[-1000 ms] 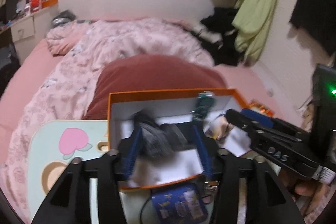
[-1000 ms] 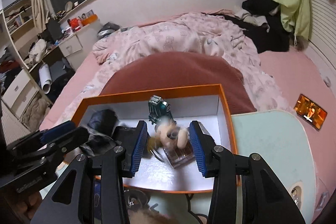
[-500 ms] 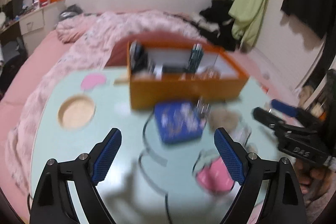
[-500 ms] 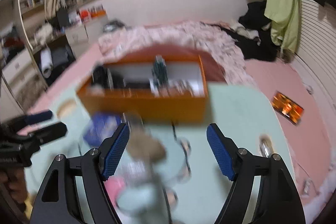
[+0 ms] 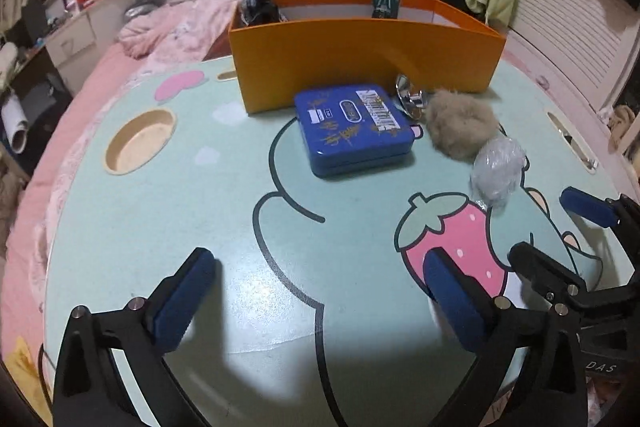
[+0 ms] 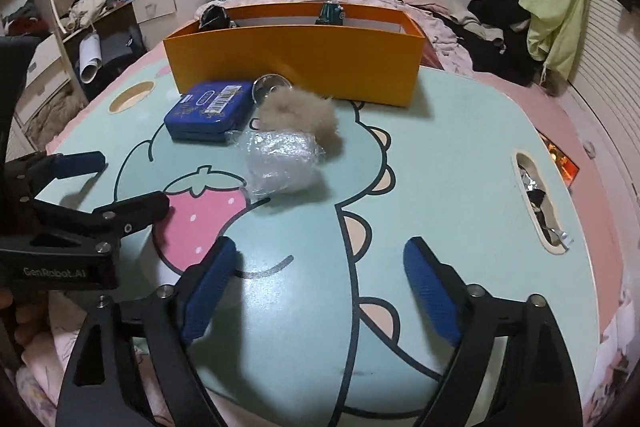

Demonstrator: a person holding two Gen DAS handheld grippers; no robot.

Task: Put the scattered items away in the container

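Observation:
An orange box [image 5: 360,51] [image 6: 296,63] stands at the far side of the mint lap table [image 5: 200,227] [image 6: 440,155], with a dark item [image 5: 256,5] and a teal item [image 5: 384,3] poking above its rim. In front of it lie a blue tin [image 5: 352,127] [image 6: 208,109], a silver ring-like piece [image 5: 408,97] [image 6: 268,83], a beige fluffy ball [image 5: 460,125] [image 6: 300,115] and a clear plastic bundle [image 5: 498,169] [image 6: 280,163]. My left gripper [image 5: 320,303] [image 6: 112,183] is open and empty near the front. My right gripper [image 6: 320,287] [image 5: 560,231] is open and empty beside it.
The table has a round cup recess [image 5: 140,139] at the left and a slot handle [image 6: 536,199] at the right. A pink bed with a rumpled quilt [image 5: 180,23] lies behind. A lit phone [image 6: 564,163] lies on the bed at the right.
Both grippers have pulled back from inside the orange box to the near side of the table and opened wide. The items they carried stay in the box.

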